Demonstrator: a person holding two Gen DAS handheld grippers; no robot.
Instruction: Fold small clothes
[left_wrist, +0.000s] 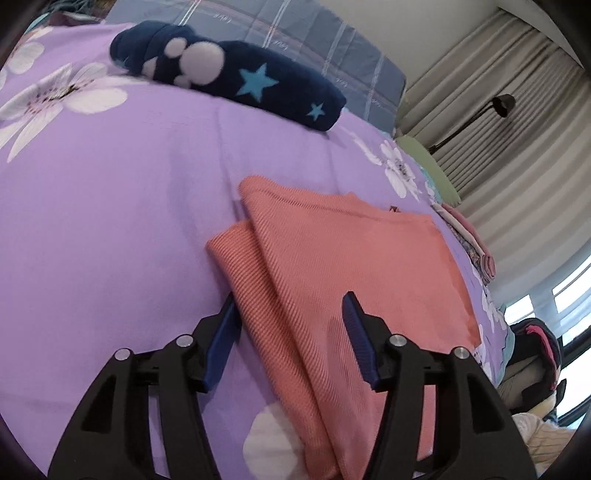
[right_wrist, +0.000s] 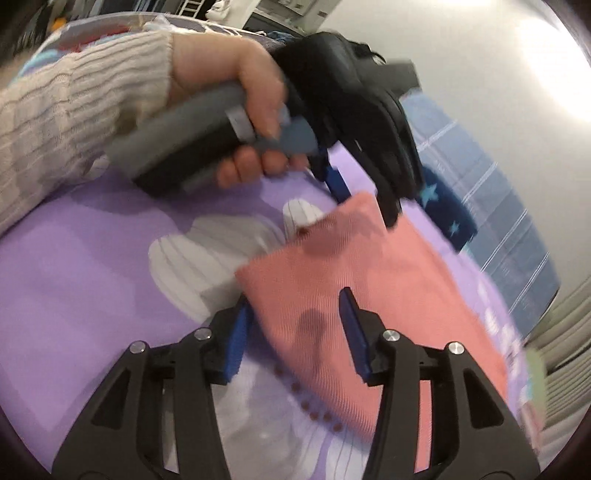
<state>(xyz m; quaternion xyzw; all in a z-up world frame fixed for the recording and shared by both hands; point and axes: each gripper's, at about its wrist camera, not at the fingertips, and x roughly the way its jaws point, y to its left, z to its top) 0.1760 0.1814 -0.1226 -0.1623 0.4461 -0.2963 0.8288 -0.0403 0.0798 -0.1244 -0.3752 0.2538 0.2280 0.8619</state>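
A salmon ribbed cloth (left_wrist: 332, 258) lies folded on the purple flowered bed sheet (left_wrist: 110, 221). My left gripper (left_wrist: 290, 310) stands open over the cloth's near end, one blue pad just off its left edge and the other above the fabric. In the right wrist view the same cloth (right_wrist: 369, 280) lies flat under my right gripper (right_wrist: 294, 304), which is also open, its pads apart and pressing on nothing. At the cloth's far corner a hand (right_wrist: 236, 74) in a cream knit sleeve holds the left gripper (right_wrist: 365, 206).
A navy fleece garment with stars (left_wrist: 229, 77) lies folded at the far side of the bed, next to a blue plaid quilt (left_wrist: 295, 48). A small stack of folded clothes (left_wrist: 476, 251) sits at the right edge. Curtains (left_wrist: 517, 129) and a lamp (left_wrist: 502, 103) stand beyond.
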